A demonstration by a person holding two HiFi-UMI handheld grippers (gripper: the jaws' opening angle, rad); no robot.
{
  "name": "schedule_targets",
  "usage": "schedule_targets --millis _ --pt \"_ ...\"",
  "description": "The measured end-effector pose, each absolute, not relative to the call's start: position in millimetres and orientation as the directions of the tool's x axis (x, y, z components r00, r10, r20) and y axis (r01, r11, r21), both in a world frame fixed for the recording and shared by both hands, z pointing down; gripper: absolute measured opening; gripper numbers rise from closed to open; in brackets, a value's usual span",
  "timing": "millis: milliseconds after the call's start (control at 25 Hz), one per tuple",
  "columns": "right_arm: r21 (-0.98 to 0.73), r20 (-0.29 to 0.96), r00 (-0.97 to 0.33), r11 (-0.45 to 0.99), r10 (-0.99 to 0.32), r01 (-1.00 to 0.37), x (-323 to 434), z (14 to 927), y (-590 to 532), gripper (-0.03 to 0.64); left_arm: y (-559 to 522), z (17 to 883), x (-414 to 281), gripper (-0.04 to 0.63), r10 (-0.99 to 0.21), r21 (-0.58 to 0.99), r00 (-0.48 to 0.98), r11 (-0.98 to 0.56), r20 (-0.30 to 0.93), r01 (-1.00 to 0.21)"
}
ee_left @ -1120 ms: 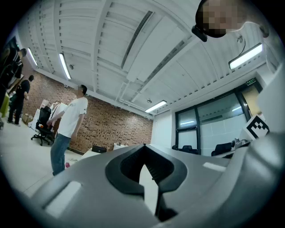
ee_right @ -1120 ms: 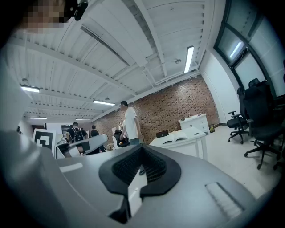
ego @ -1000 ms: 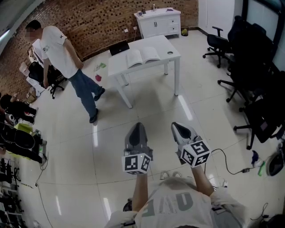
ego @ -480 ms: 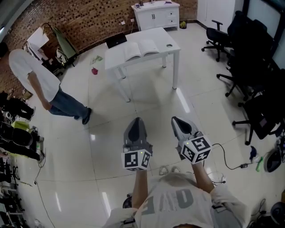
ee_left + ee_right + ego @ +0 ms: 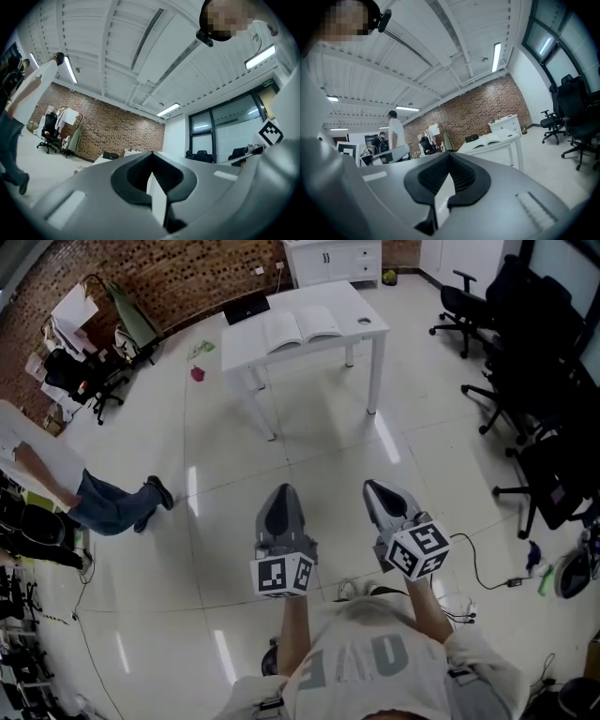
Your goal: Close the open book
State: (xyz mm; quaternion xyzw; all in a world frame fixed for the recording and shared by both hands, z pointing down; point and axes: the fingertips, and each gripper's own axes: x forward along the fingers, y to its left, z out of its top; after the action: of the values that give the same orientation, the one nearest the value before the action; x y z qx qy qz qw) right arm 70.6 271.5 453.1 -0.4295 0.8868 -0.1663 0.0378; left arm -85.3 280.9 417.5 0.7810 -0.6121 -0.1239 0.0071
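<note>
Holding both grippers over the floor (image 5: 309,442), well apart from the table (image 5: 339,298) | left gripper (image 5: 283,493): your fingers closed, empty | right gripper (image 5: 371,487): fingers closed, empty | book (image 5: 302,327): open on table at your 12 o'clock

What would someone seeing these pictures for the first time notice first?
The open book on the white table at the head view's top. Below, the left claw and right claw point toward it, both shut and empty. A person bends over at the left edge.
</note>
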Motion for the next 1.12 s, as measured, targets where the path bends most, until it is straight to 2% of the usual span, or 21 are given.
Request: schedule_targets --millis 280,600,800,1120 --pt "-0.364 0.129 -0.604 0.529 -0.786 -0.766 59.4 484.1 253.3 0.003 257.7 444.4 -119.4 0.014 -0.968 0.188 0.212 -0.234 -0.130 -0.954" --pt "-0.387 0.149 -0.612 0.524 -0.776 -0.759 56.1 501.6 183.3 0.003 175.1 472.4 -115.6 0.015 -0.969 0.204 0.235 -0.246 -0.075 -0.948" --pt "-0.380 0.144 -0.645 0.560 -0.751 -0.737 50.8 506.7 84.8 0.003 78.0 478.5 -112.9 0.015 -0.971 0.228 0.220 -0.235 -0.089 -0.945" --pt "-0.342 0.106 -0.682 0.618 -0.723 -0.708 36.0 475.4 -92.4 0.003 -82.1 425.3 -129.9 0.015 -0.964 0.199 0.199 -0.233 -0.177 -0.952"
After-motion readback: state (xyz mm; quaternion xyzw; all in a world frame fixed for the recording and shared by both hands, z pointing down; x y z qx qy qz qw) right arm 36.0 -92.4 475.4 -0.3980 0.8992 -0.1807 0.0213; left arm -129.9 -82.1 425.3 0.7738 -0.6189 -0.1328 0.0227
